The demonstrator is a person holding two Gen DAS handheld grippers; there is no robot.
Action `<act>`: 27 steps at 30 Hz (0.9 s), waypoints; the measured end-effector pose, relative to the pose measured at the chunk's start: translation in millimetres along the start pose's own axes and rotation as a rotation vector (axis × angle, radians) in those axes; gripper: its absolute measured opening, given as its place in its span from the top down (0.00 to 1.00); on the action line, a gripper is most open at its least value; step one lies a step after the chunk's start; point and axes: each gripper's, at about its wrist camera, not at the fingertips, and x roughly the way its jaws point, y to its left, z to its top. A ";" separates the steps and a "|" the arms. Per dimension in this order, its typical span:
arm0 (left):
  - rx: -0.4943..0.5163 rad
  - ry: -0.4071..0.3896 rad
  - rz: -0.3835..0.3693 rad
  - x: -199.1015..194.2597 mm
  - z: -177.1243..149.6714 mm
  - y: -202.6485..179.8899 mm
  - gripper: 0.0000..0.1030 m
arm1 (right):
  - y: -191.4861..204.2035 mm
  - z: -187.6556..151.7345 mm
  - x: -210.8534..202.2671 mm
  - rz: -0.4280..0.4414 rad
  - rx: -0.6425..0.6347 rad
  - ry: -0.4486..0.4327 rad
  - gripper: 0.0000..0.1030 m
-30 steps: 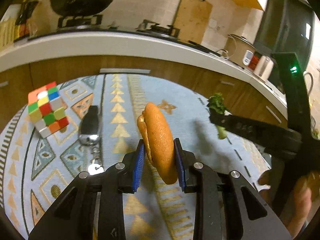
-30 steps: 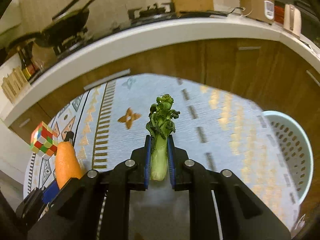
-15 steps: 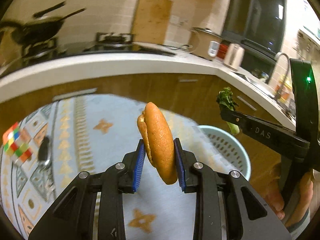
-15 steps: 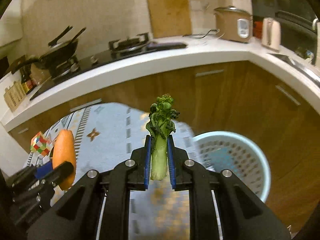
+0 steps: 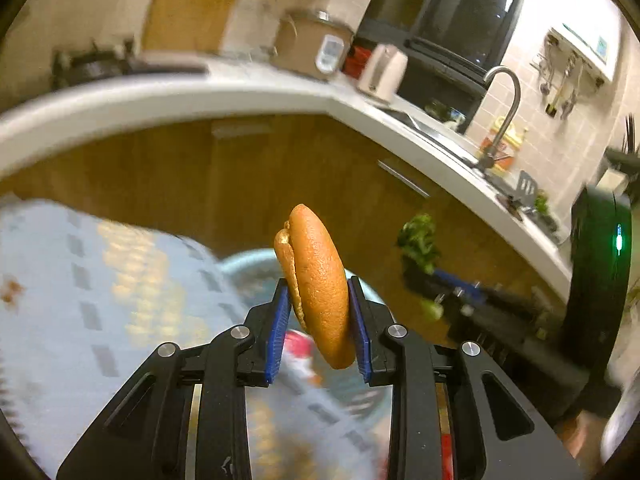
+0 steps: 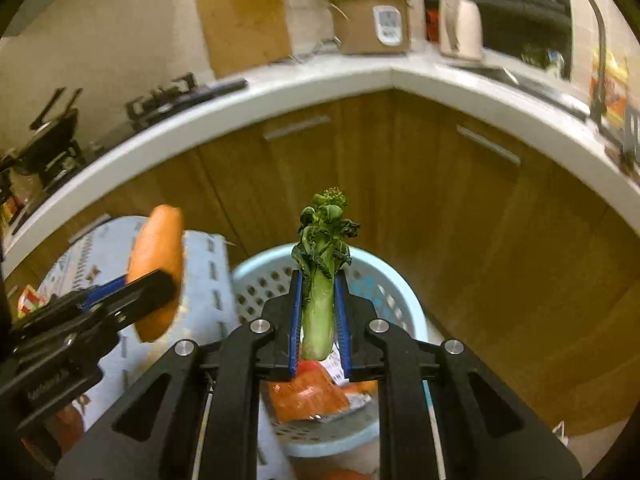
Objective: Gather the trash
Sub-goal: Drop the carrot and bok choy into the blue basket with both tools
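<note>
Both views now face the corner cabinets instead of the open rug [image 5: 80, 300]. The pale blue basket [image 6: 400, 280], at the right edge a second ago, now lies directly beyond the right claw [image 6: 318, 320] and beneath the vegetable stalk [image 6: 320, 300]. In the left view the basket rim [image 5: 248, 260] appears behind the bun [image 5: 320, 288]; the cube and keys are out of frame. The sink faucet [image 5: 504, 112] is newly visible (background blurred). Red packaging [image 6: 308, 396] shows inside the basket.

Pale blue perforated basket [image 6: 404, 300] and patterned rug [image 6: 204, 272] on kitchen floor [image 6: 552, 436].
</note>
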 end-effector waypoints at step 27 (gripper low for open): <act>-0.033 0.072 0.086 49.5 -12.8 10.6 0.41 | -32.9 -21.9 49.2 0.053 0.069 0.145 0.81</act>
